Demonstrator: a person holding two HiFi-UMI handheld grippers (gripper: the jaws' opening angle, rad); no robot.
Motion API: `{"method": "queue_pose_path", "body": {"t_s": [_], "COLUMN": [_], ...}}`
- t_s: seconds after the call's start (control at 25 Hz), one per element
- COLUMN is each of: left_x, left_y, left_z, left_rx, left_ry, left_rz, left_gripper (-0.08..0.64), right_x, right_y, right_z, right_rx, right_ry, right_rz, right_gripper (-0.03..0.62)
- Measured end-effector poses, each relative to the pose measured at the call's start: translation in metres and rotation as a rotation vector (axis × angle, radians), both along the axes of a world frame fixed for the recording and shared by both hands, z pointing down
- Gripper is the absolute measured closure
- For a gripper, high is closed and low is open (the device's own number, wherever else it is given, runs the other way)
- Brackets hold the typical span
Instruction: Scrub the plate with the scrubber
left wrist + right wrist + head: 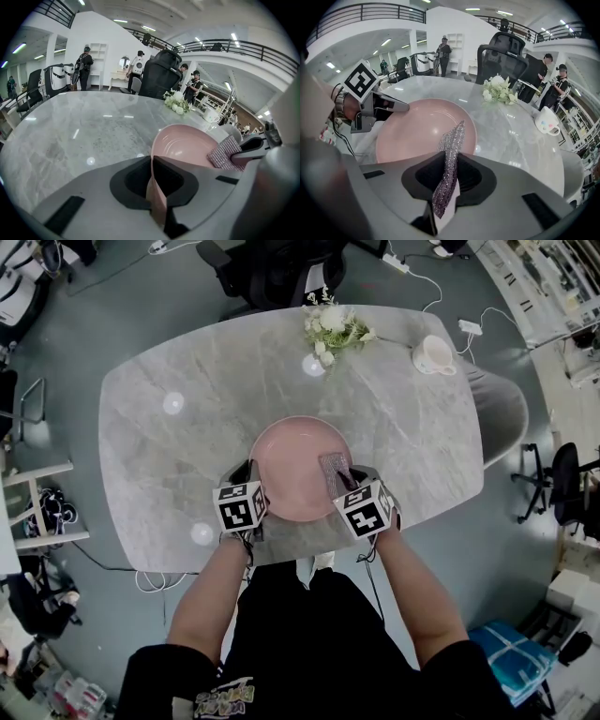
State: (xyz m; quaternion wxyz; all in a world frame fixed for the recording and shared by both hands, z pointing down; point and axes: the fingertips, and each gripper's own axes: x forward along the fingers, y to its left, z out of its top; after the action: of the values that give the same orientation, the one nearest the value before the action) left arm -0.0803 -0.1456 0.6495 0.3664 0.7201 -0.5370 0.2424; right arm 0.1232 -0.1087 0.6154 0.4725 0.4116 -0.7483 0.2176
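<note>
Grips on both things are made, so the setting-up part of the job looks finished. From the head view, the left gripper (251, 480) is clamped on the near-left rim of the round pink ceramic plate (298, 465), which lies flat on the grey marble-patterned table (159, 456); the right gripper (349, 482) holds the flat, glittery silver-purple scrubber (334, 471), whose free end reaches past the fingertips onto the plate's near-right part; a bunch of white flowers (335, 326) and a white mug (433, 354) stand well beyond both sets of fingertips, clear of the work.

Left gripper view: its fingers are pressed together on the plate's rim, seen edge-on as a thin pink band running down between them; the bowl of the plate opens just ahead of the fingertips, and the scrubber shows off to the right of them, at the plate's far edge from here.

Right gripper view: its fingers pinch the scrubber's lower half, and the upper half stands out past the tips and leans over the plate's near edge; the left gripper sits across the plate, to the left of these fingertips.

As for progress, the plate's face looks smooth and evenly pink, with no foam, water or marks, so how much of it has been scrubbed cannot be read; judging by the scrubber's place at one side, most of the surface probably remains to be covered.
</note>
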Motion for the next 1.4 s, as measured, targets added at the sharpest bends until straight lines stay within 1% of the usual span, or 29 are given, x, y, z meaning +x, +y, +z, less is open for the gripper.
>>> {"method": "queue_pose_path", "body": {"t_s": [0.2, 0.44, 1.08, 1.4], "left_x": [0.001, 0.0, 0.002, 0.002], "left_y": [0.0, 0.001, -0.001, -0.001], "left_z": [0.0, -0.001, -0.001, -0.001], "left_rx": [-0.002, -0.004, -0.005, -0.01], "left_ry": [0.002, 0.006, 0.017, 0.039], "left_rz": [-0.008, -0.013, -0.017, -0.004], "left_gripper": [0.532, 0.532, 0.532, 0.532], "right_x": [-0.013, -0.04, -0.116, -0.131], "right_y": [0.011, 0.02, 0.019, 0.0], "right_z": [0.0, 0.0, 0.003, 0.006], "right_rx": [-0.002, -0.015, -0.013, -0.013], "right_ry": [-0.023, -0.058, -0.112, -0.153], "right_rz": [-0.015, -0.053, -0.209, -0.19], "right_gripper": [0.518, 0.518, 0.518, 0.517]}}
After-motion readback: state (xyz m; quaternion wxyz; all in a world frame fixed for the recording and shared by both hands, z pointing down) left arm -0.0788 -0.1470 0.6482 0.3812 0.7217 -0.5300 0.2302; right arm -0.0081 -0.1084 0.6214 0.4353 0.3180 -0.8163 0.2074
